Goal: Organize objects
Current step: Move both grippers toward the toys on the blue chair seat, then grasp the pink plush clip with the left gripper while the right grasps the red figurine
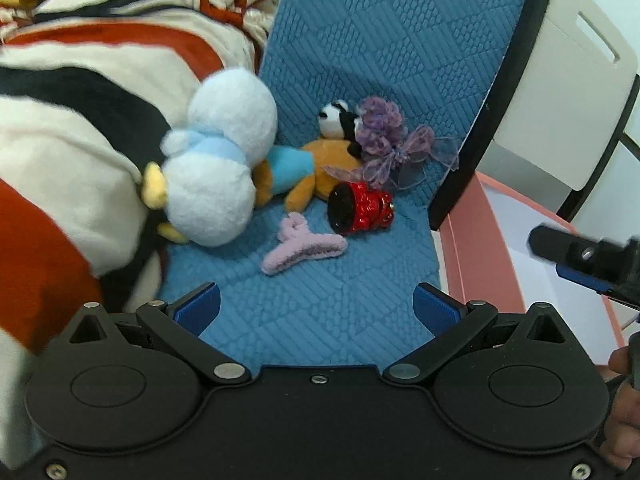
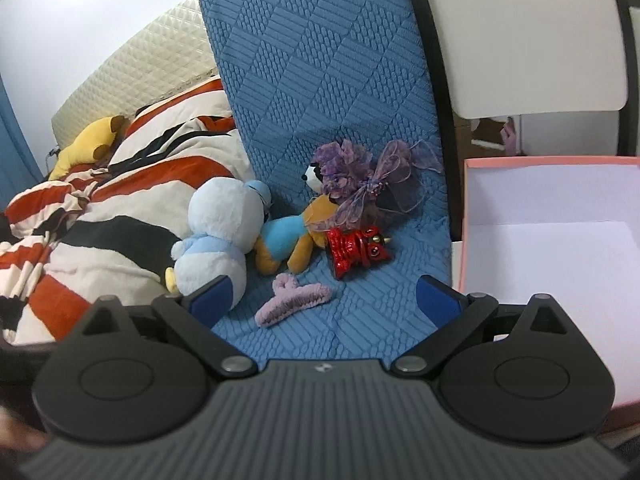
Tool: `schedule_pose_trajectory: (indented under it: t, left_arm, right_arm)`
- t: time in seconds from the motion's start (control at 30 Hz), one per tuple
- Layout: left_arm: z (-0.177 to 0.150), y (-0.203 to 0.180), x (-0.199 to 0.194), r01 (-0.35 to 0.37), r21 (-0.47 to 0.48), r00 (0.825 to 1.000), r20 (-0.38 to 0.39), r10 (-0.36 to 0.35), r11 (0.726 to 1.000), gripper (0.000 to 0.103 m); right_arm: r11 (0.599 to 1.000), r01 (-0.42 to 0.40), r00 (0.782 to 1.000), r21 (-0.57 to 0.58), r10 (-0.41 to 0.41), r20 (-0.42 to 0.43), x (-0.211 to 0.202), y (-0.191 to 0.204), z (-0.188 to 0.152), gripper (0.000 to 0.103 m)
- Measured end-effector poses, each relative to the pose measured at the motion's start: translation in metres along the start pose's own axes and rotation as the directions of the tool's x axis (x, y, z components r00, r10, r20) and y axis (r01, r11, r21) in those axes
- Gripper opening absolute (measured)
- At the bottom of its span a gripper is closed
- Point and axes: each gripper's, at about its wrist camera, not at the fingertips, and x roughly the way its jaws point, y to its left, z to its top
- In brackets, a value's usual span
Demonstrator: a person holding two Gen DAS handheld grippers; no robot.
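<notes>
Blue quilted mat [image 1: 360, 60] carries the clutter; both grippers spread wide, nothing held.

Left gripper [image 1: 316, 306] and right gripper [image 2: 324, 300] hover near the lilac fuzzy hair claw [image 2: 292, 300], closest item on the mat. Risks: red glossy figurine [image 2: 356, 250] lies tipped against the orange plush [image 2: 300, 236] and looks slick, so it could squirt out of a pinch. Purple ribbon bow [image 2: 372, 184] drapes over the panda plush [image 1: 336, 118]; grabbing either likely drags both. White-blue plush [image 1: 220, 160] is bulky and may foul a finger. Pink box [image 2: 552, 216] sits right, empty.
</notes>
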Motion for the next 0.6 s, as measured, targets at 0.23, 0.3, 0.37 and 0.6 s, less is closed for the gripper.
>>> schedule_pose_trajectory:
  t: [0.23,0.3,0.37,0.6]
  left_arm:
    - [0.004,0.009,0.035,-0.007,-0.022,1.0,-0.021,0.006,1.0,0.103]
    - [0.007,0.011,0.048,-0.02,-0.019,1.0,-0.022,0.019,1.0,0.103]
    - [0.009,0.011,0.06,-0.034,-0.022,0.999,-0.036,0.033,0.999,0.103]
    - [0.006,0.009,0.099,-0.06,-0.029,0.996,-0.07,0.058,0.998,0.103]
  right_arm:
    - [0.998,-0.025,1.0,0.051,0.025,0.0,0.022,-0.012,0.009,0.099]
    - [0.998,-0.029,0.999,0.057,0.03,-0.012,0.035,-0.014,0.011,0.099]
    - [0.998,-0.031,0.999,0.05,0.033,-0.032,0.047,-0.014,0.015,0.099]
    - [0.998,-0.068,0.994,0.018,0.069,-0.08,0.09,-0.015,0.035,0.1]
